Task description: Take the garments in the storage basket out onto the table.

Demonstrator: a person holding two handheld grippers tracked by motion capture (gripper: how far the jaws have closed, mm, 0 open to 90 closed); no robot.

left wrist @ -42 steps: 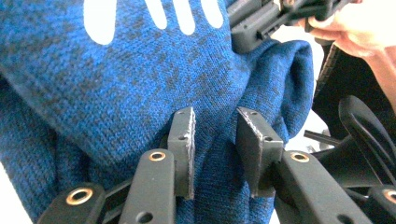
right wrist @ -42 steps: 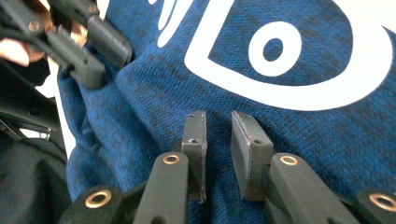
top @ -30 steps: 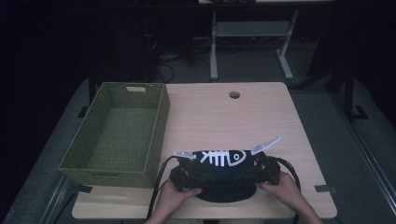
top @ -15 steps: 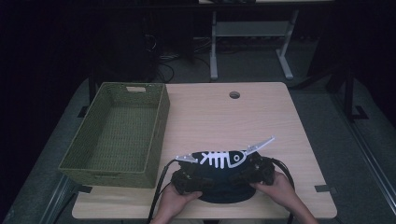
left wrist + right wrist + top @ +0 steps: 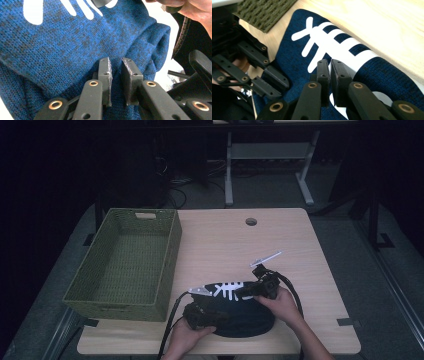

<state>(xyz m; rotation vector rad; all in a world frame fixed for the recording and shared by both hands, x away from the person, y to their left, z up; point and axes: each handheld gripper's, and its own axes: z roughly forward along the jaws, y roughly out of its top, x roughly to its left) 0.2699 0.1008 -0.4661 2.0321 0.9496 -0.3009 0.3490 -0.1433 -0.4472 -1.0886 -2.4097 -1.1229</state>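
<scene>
A dark blue knitted garment (image 5: pixel 240 320) with a white fishbone print (image 5: pixel 227 290) lies near the table's front edge. My left gripper (image 5: pixel 219 315) is at its near left side. Its jaws have just been closing and now pinch the blue knit (image 5: pixel 62 42) between the pads (image 5: pixel 106 72). My right gripper (image 5: pixel 245 292) reaches in from the right over the print. Its jaws have also just closed further and are shut on the cloth (image 5: pixel 292 57) at the white print. My left gripper (image 5: pixel 257 72) also shows in the right gripper view.
A green woven basket (image 5: pixel 115 307), with nothing in it, stands on the left of the wooden table (image 5: pixel 225 240), close to the garment. A cable hole (image 5: pixel 251 221) sits at the table's far middle. The far and right parts of the tabletop are bare. Beyond the table it is dark.
My right gripper has moved left and slightly away, drawing the garment's right side in so it lies narrower. The left hand has stayed put.
</scene>
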